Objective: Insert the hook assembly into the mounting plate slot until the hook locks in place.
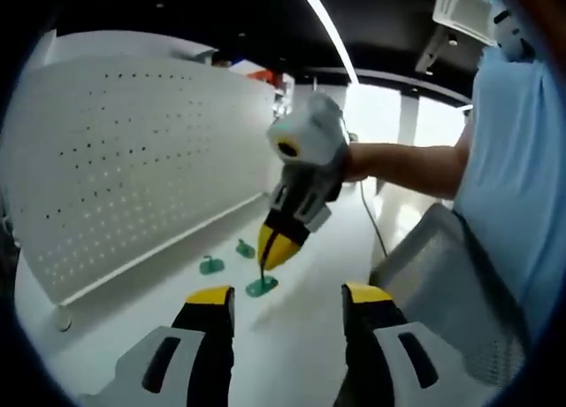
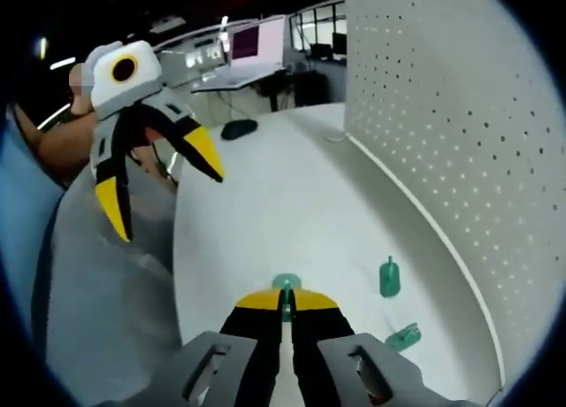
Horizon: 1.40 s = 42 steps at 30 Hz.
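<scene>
A white perforated mounting plate stands upright along the far side of the white table; in the right gripper view the plate fills the right side. My right gripper is shut on a green hook assembly. In the left gripper view that right gripper points down, pinching the hook's stem, and the hook's green base is at the table surface. Two more green hooks lie near the plate's foot. My left gripper is open with nothing between its fingers, and hangs in the air at upper left.
A grey slatted seat stands by the table's near edge. The person's arm and light blue shirt are at the right. A dark oval object lies at the table's far end, with desks and a monitor beyond.
</scene>
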Each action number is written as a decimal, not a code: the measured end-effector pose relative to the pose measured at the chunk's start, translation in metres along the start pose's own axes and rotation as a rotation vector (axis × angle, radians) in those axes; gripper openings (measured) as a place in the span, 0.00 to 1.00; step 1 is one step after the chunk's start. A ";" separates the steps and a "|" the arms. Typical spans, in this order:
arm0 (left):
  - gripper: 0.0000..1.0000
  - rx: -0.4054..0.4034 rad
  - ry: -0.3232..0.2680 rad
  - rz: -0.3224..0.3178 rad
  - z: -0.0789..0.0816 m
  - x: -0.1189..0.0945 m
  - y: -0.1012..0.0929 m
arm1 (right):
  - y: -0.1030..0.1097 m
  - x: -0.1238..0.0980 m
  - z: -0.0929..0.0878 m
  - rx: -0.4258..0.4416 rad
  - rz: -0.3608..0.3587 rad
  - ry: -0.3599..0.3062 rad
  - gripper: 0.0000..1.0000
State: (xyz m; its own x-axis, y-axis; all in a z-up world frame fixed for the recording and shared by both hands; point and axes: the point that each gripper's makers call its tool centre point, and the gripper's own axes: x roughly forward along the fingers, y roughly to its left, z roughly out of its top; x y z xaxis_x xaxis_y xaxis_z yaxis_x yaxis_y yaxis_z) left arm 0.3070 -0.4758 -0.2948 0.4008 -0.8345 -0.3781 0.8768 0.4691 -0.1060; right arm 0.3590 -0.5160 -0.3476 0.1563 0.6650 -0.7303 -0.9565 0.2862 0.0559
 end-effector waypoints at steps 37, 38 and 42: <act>0.22 0.086 0.134 -0.088 -0.020 0.033 -0.011 | 0.054 -0.013 0.025 -0.143 0.122 -0.013 0.01; 0.21 0.089 0.140 -0.092 -0.021 0.033 -0.012 | 0.055 -0.013 0.025 -0.144 0.126 -0.012 0.01; 0.19 0.098 0.156 -0.101 -0.024 0.035 -0.014 | 0.061 -0.011 0.023 -0.159 0.143 0.002 0.01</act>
State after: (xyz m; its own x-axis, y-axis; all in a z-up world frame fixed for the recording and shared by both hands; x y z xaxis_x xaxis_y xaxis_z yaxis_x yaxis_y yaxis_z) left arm 0.3023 -0.5046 -0.3285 0.2697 -0.8175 -0.5089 0.9353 0.3481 -0.0634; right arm 0.3049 -0.4900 -0.3210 0.0158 0.6898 -0.7238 -0.9958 0.0765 0.0512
